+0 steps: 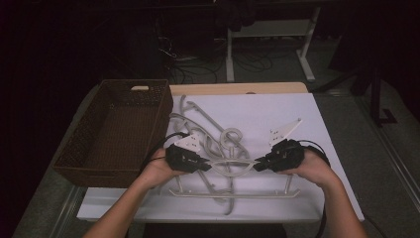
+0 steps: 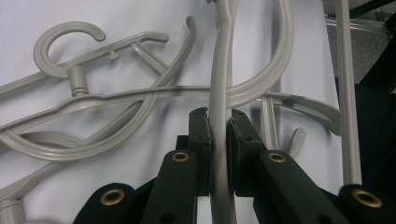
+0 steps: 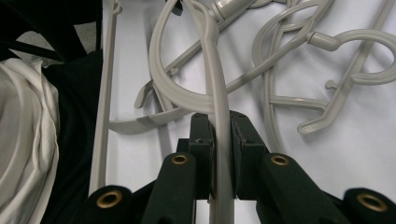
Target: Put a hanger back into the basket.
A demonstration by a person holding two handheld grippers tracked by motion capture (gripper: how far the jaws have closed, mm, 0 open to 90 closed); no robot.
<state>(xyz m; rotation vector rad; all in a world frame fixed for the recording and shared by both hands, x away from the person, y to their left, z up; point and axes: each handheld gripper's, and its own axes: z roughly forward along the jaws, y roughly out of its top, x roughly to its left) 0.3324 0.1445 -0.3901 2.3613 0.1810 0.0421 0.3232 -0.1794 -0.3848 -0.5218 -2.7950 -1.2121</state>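
Several grey plastic hangers (image 1: 218, 144) lie tangled on a white table top (image 1: 277, 109). One hanger (image 1: 232, 162) spans the gap between my two grippers. My left gripper (image 1: 208, 166) is shut on one of its arms (image 2: 223, 56), with the pads pressed on both sides of the thin bar. My right gripper (image 1: 257, 166) is shut on its other arm (image 3: 212, 60) in the same way. In the left gripper view my left gripper (image 2: 219, 116) points along the bar. In the right gripper view my right gripper (image 3: 219, 119) does the same.
An empty brown wicker basket (image 1: 163, 114) stands at the table's left, touching the white top. More hangers (image 1: 233, 194) lie by the front edge. White cloth (image 3: 28, 140) and dark fabric lie past the table's edge. Desk legs (image 1: 230, 54) and cables stand on the floor beyond.
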